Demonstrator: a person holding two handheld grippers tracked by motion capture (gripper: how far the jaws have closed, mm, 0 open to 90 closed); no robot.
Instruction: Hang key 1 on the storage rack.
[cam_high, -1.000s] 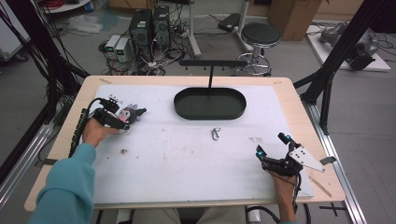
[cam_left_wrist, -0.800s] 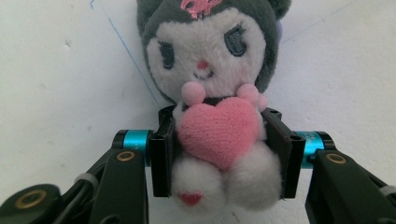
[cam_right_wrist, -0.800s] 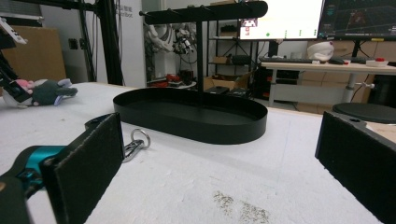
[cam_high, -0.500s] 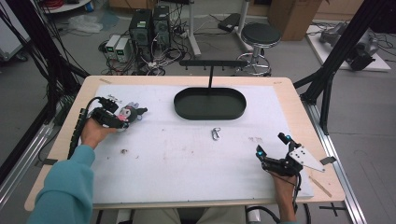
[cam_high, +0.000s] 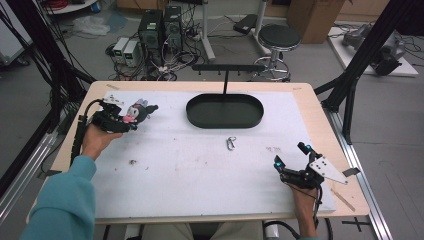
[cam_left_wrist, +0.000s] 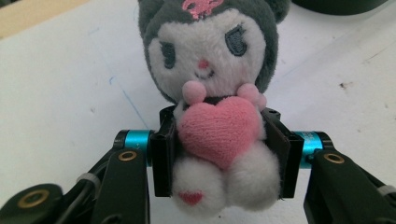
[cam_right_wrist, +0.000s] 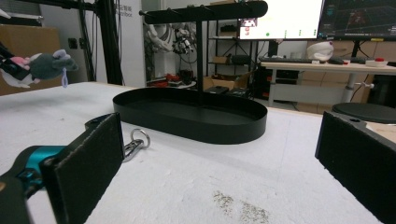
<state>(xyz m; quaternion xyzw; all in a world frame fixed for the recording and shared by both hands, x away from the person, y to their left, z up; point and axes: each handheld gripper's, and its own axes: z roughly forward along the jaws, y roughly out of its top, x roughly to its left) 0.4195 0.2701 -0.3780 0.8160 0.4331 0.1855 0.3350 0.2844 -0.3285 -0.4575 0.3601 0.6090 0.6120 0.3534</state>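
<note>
Plush (cam_left_wrist: 212, 112) barely shifted since earlier frames, held at table's far-left, clamped at its body by left gripper (cam_high: 120, 117), head pointing toward tray (cam_high: 225, 111) to its right; clip (cam_high: 230, 143) lies nearer right gripper (cam_high: 290, 162), jaws wide, empty

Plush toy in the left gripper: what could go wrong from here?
The left gripper pinches the plush toy only at its soft lower body, below the heavy head, so it may tilt or squeeze out of the jaws. A metal clasp lies loose on the white mat, between the open right gripper and the black tray; a sweep across could knock it.
</note>
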